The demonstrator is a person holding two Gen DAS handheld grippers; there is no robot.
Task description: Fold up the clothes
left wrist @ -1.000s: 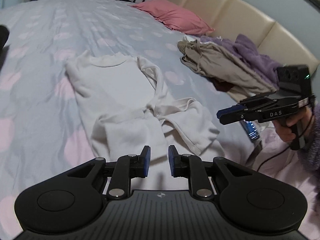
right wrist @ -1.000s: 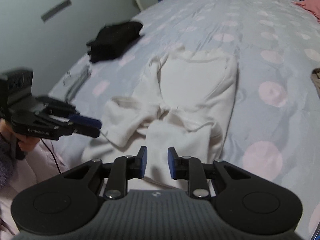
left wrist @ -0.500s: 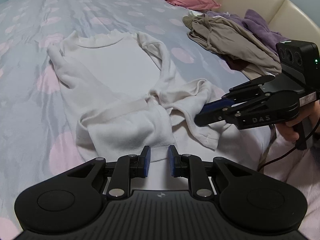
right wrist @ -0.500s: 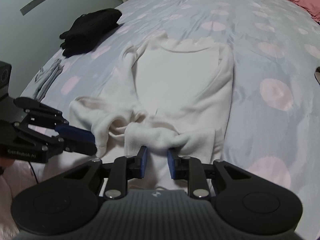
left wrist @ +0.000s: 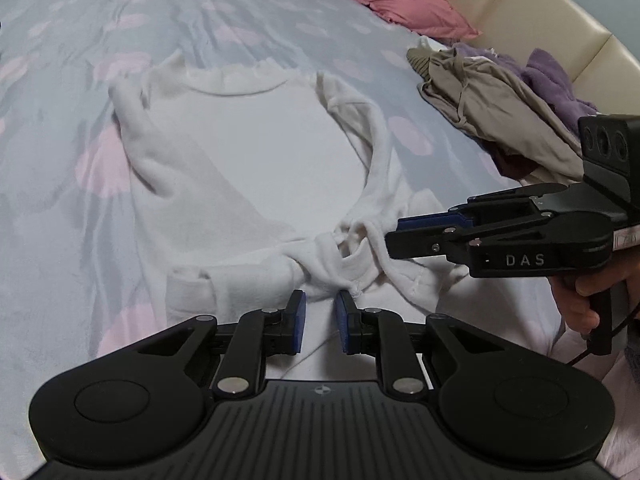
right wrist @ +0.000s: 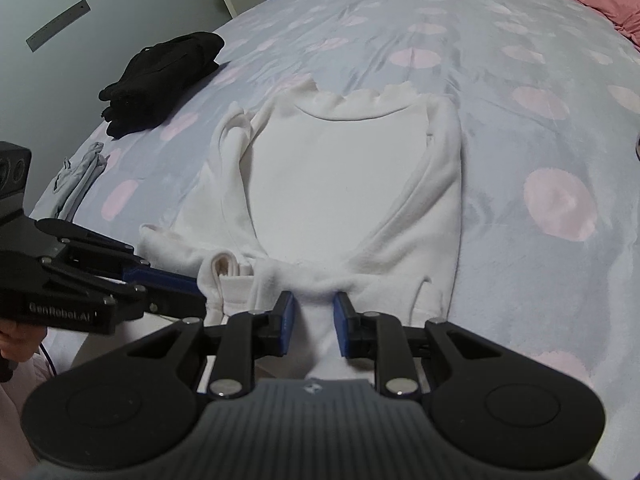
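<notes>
A white sweater (left wrist: 260, 160) lies flat on the bed, collar at the far end and sleeves folded inward. Its near part is bunched into gathers that run into both grippers. My left gripper (left wrist: 320, 316) is shut on that bunched white fabric, which fills the gap between its blue pads. Just to its right my right gripper (left wrist: 394, 236) comes in from the side, held by a hand (left wrist: 580, 304). In the right wrist view the sweater (right wrist: 336, 176) is pinched between the right gripper's (right wrist: 314, 316) pads, cloth trailing under it. The left gripper (right wrist: 200, 298) sits beside a sleeve cuff (right wrist: 218, 270).
The bedsheet (right wrist: 520, 160) is pale blue with pink dots. A pink pillow (left wrist: 404, 4) and a heap of beige and purple clothes (left wrist: 500, 108) lie along the cream headboard (left wrist: 520, 12). A black garment (right wrist: 160, 76) and a small grey one (right wrist: 76, 180) lie near the bed's left edge.
Both grippers have moved forward and down over the sweater, toward its collar, and closer together. The sweater's near part has bunched up at the pads. The jaw gaps look unchanged.
</notes>
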